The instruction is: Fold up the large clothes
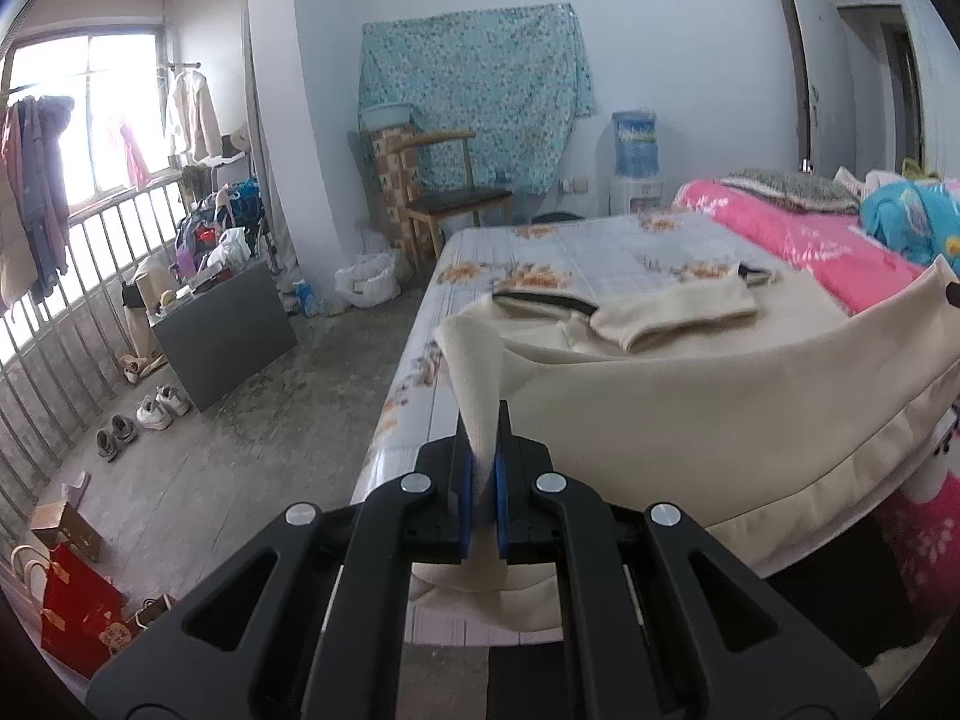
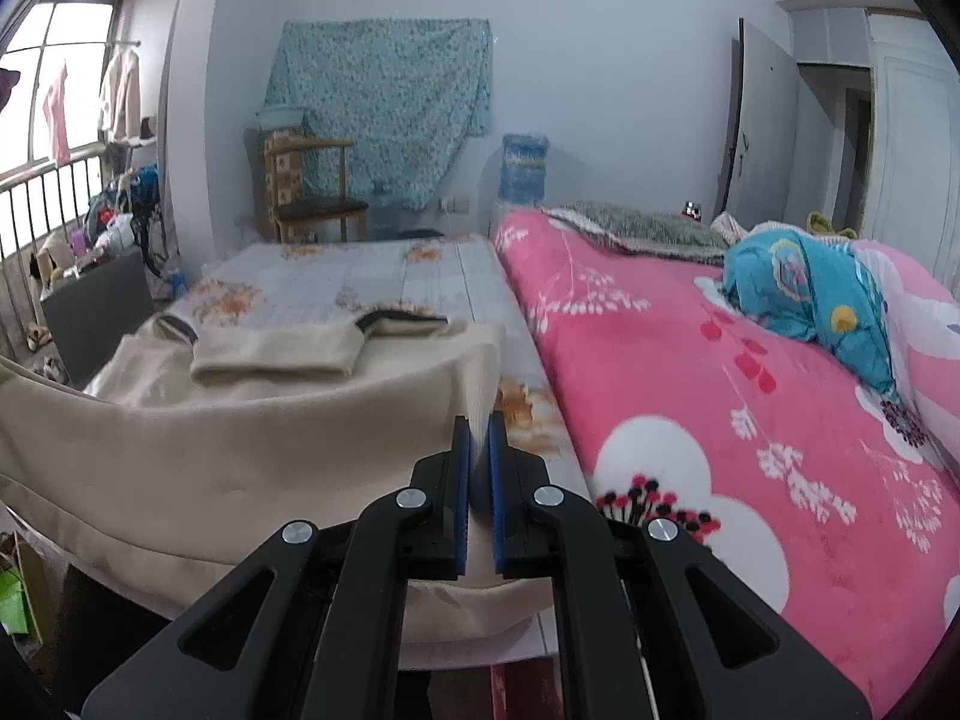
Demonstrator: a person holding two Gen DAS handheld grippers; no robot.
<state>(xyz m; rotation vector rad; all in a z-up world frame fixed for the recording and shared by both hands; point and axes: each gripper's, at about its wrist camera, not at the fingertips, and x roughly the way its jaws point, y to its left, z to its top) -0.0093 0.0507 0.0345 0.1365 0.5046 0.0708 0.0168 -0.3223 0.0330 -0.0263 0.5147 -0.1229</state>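
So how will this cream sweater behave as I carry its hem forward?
Likely floppy: the cream sweater sags between the left hand-held gripper and right hand-held gripper, both shut on its hem. It looks thick, so probably fairly heavy, and may drag. The sleeve folded across its top could shift.

Left tongs [image 1: 483, 450] clamped tight, right tongs [image 2: 478, 450] likewise (both angled downward)

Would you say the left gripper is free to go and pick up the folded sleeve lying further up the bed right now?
Probably not as things stand: the left gripper is shut on a corner of the cream garment, lifted off the bed. The sleeve lies unobstructed beyond, but the gripper would have to let go first.
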